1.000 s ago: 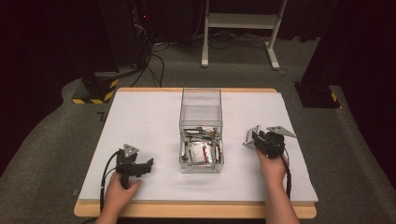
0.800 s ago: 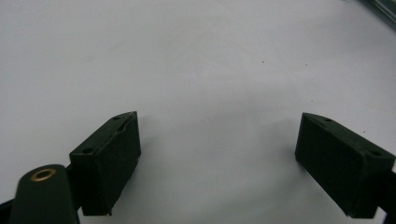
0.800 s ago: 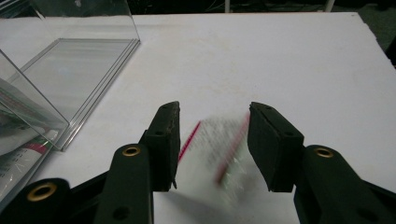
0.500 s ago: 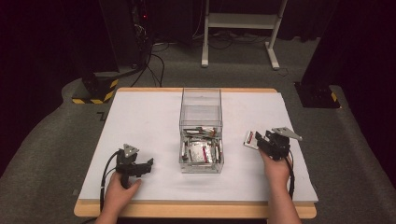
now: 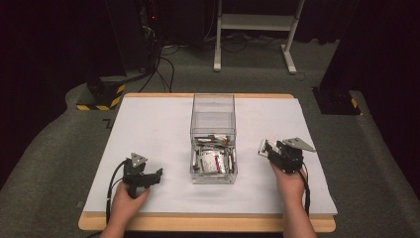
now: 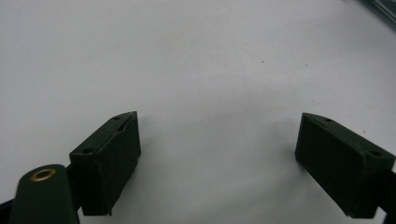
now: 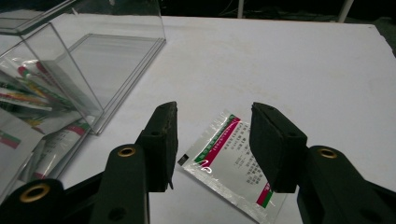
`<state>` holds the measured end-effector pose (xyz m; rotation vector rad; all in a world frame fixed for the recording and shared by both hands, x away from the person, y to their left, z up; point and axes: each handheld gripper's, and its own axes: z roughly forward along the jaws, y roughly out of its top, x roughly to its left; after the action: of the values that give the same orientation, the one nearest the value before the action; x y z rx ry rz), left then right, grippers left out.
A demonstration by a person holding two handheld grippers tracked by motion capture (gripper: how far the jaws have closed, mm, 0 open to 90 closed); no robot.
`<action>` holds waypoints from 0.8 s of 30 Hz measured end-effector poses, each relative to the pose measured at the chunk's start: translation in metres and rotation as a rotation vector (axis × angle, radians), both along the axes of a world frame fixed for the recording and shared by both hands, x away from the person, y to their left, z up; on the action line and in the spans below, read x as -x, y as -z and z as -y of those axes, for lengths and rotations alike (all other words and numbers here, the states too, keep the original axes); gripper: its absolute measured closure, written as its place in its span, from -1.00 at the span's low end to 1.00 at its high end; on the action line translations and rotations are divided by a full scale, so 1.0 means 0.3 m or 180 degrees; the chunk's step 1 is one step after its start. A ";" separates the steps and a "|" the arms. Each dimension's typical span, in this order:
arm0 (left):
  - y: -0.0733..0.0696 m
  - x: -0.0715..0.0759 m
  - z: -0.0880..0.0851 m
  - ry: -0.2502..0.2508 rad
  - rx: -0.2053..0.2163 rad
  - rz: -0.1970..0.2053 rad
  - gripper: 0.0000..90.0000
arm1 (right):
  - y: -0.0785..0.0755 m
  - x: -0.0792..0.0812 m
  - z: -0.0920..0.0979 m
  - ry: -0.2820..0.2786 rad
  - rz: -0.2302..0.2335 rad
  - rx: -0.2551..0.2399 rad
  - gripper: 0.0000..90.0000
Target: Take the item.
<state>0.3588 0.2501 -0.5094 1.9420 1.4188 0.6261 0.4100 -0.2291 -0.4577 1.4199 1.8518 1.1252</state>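
Observation:
A silver sachet (image 7: 232,161) with a red and green stripe lies flat on the white table (image 5: 158,129), to the right of the clear box (image 5: 213,101). My right gripper (image 7: 215,144) hovers over it. Its jaws have just been opening and now stand apart on either side of the sachet without pressing it. In the high view the right gripper (image 5: 270,151) points left at the sachet (image 5: 262,147). My left gripper (image 5: 157,174) rests at the front left, open over bare table (image 6: 217,158). Several similar sachets (image 5: 213,161) lie in the box.
The clear box (image 7: 93,60) stands mid-table, its wall just left of my right gripper. Cables trail from both grippers toward the table's front edge. Dark floor, a yellow-black striped base (image 5: 99,99) and a white stand (image 5: 252,22) lie beyond the far edge.
My right gripper has shifted slightly right and toward the person, with its jaws wider. The sachet lies on the table at its tips. The left hand has stayed put.

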 end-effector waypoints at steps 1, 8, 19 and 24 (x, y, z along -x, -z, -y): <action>0.000 0.000 0.000 0.0000 0.0001 -0.0001 -0.68 | 0.000 0.005 -0.004 -0.0017 0.0004 0.0010 0.16; 0.000 0.000 0.000 0.0000 0.0000 0.0000 -0.68 | 0.013 0.036 -0.034 -0.0115 -0.0029 0.0030 0.09; -0.001 0.000 -0.001 0.0009 -0.0008 -0.0007 -0.68 | 0.089 0.063 -0.105 -0.0394 -0.0410 0.0078 -0.05; -0.001 0.000 -0.001 0.0009 -0.0010 -0.0007 -0.68 | 0.129 0.091 -0.140 -0.0548 -0.0647 0.0198 -0.20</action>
<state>0.3588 0.2503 -0.5092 1.9475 1.4172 0.6255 0.3826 -0.1871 -0.4963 1.4054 2.1677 1.0243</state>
